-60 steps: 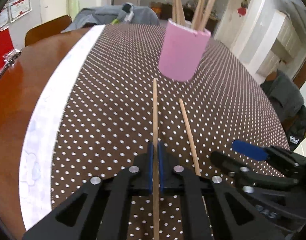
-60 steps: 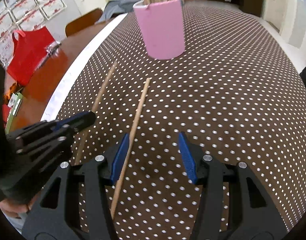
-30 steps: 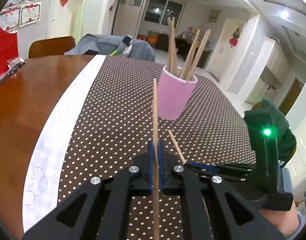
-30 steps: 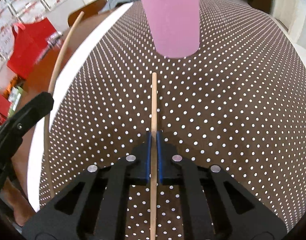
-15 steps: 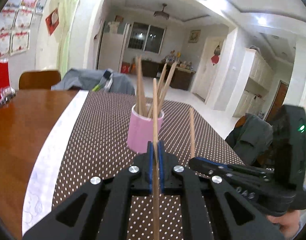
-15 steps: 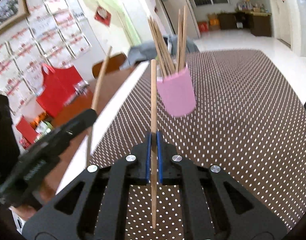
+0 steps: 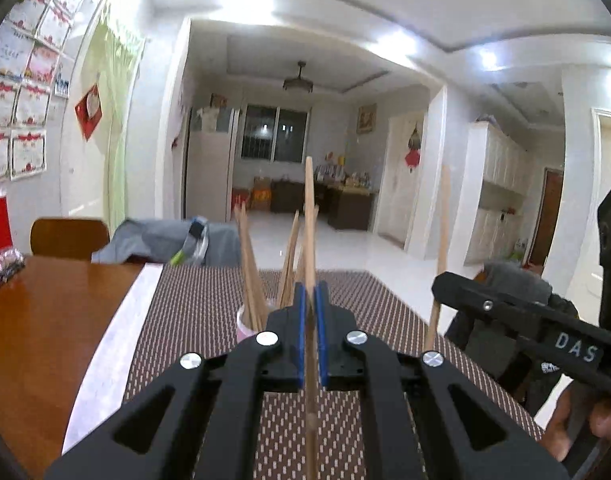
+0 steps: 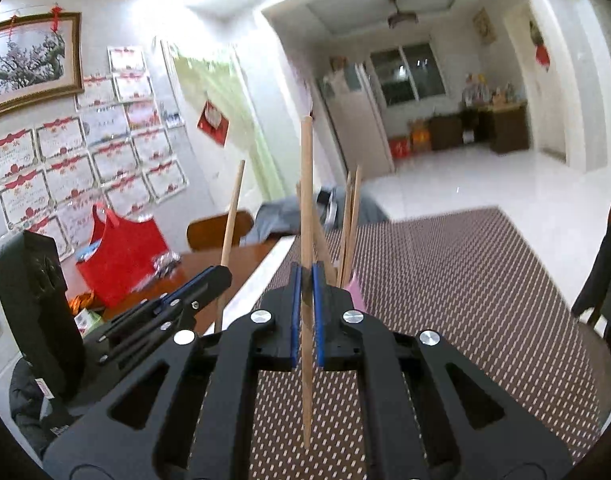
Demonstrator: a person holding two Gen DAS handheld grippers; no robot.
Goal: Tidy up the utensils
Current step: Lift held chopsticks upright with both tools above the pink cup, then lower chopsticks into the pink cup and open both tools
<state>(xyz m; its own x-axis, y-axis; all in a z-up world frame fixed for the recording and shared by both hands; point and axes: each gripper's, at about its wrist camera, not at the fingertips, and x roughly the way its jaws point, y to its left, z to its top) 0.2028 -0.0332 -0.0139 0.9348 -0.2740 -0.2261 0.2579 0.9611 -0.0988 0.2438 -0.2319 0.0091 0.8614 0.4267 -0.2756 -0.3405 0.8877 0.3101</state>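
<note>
1. The left gripper is clamping 1 wooden chopstick between its blue pads, jaws closed on the shaft well below its top end. The stick is running up the centre of the left wrist frame, nearly upright. Holding it on end looks like preparation for a vertical drop into the holder.

2. The right gripper is doing the same with a second chopstick, jaws pinched shut on it. Its lower end is hanging free below the pads in the lower centre of the right wrist frame, which leaves a tip to guide in.

3. The pink cup is standing on the dotted brown tablecloth, mostly hidden behind the left gripper in the middle of that frame. Several chopsticks are already fanning out of it. In the right wrist view only a sliver of the cup is showing beside the right pad.

4. Each gripper is appearing in the other's view, at the right edge and at the lower left, so the 2 sticks are being carried side by side.

5. Compared with 2 seconds ago, both sticks are now off the cloth instead of lying flat, the right jaws have closed, and both cameras are tilting up toward the room.
</note>
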